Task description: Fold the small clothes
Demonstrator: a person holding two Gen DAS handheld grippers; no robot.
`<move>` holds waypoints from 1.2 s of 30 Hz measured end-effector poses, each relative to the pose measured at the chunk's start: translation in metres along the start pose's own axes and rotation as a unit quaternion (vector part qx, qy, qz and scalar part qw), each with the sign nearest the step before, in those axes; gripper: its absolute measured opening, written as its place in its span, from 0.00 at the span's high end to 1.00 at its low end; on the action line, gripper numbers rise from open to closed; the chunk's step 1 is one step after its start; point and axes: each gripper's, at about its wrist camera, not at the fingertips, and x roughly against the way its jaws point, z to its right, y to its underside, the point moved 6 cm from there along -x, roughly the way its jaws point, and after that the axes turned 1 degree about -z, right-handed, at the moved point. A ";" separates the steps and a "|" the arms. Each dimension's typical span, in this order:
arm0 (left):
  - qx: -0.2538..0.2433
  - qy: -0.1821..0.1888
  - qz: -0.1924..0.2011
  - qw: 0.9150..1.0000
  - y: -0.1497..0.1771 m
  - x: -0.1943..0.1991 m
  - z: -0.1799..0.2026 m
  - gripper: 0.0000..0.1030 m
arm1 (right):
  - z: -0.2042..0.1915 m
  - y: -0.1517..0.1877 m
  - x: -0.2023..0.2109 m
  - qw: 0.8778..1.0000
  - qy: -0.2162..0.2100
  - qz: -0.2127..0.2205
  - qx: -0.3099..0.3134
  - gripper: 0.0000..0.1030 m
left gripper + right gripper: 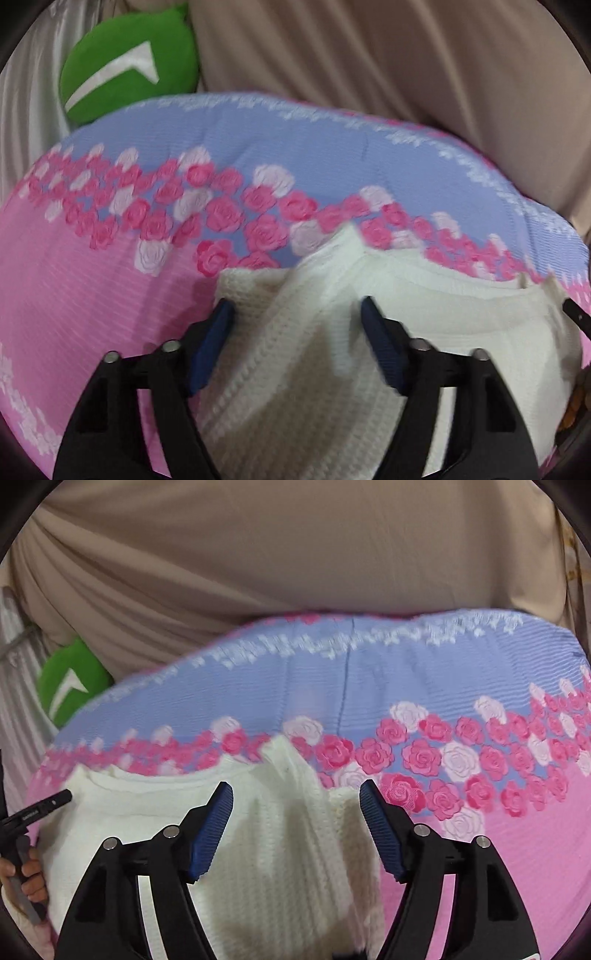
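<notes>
With both pairs of fingers standing apart and gripping nothing: left gripper (297,306) and right gripper (295,790) poised over opposite sides of a cream knitted garment (314,332), lying partly folded on a rose-print bed cover (92,295). Green cushion (129,62) beyond. Likely risk: loose folded flaps springing open once unpinned, or snagging on the ribbed pads.

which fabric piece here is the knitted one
The white ribbed knit garment under both grippers; the pink-and-blue rose-print bedsheet and the beige draped cloth are smooth.
</notes>
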 end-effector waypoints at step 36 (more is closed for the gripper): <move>-0.122 0.010 0.076 0.990 0.098 0.070 0.070 0.63 | -0.170 0.132 0.052 0.968 -0.131 -0.012 0.212 0.68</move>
